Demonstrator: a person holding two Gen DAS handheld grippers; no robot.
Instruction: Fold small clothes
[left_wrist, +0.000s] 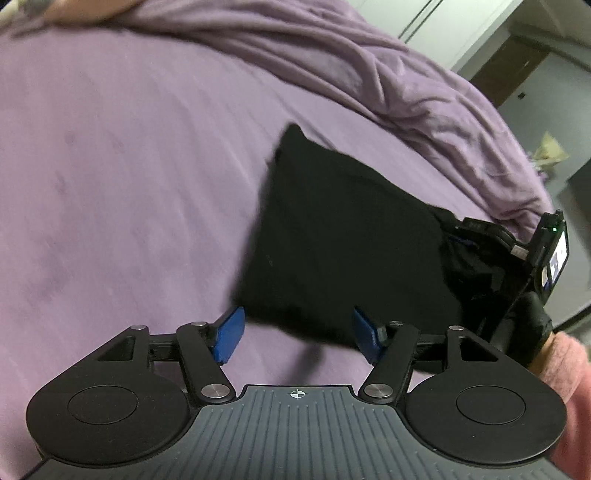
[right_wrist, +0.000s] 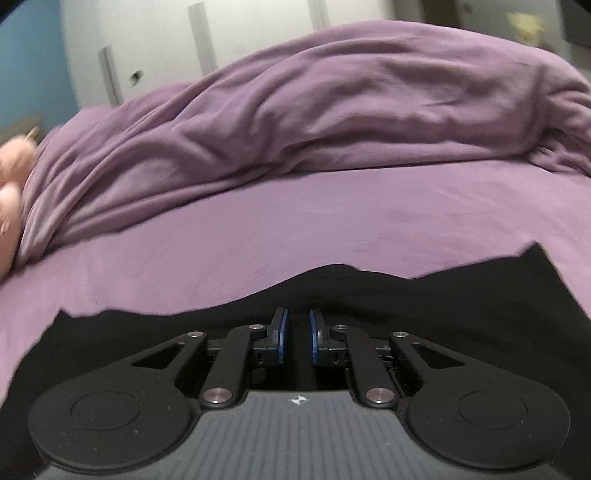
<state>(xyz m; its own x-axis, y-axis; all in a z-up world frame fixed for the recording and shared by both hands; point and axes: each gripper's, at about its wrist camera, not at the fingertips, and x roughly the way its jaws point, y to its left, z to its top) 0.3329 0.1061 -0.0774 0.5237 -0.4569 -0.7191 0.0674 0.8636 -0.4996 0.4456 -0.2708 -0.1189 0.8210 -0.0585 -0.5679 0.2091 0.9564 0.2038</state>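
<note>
Black garment (left_wrist: 343, 240) on purple bed (left_wrist: 129, 166): right gripper (right_wrist: 297, 332) jaws clenched on its edge; left gripper (left_wrist: 297, 334) jaws released, straddling the near corner. Best pinched there, keeping the fold taut.

The left claw (left_wrist: 299, 334), at the bottom of the left wrist view, is matte black, with two round discs flanking a grey ribbed plate that bears a small white crosshair mark. Silver screw heads pin its jointed black links, and the fingers (left_wrist: 229, 334) carry blue pads. The right claw (right_wrist: 298, 334) is built alike. At the right edge of the left wrist view it shows a small lit screen and a green light, above a black glove (left_wrist: 533, 325) and a pink sleeve (left_wrist: 569, 373).
</note>
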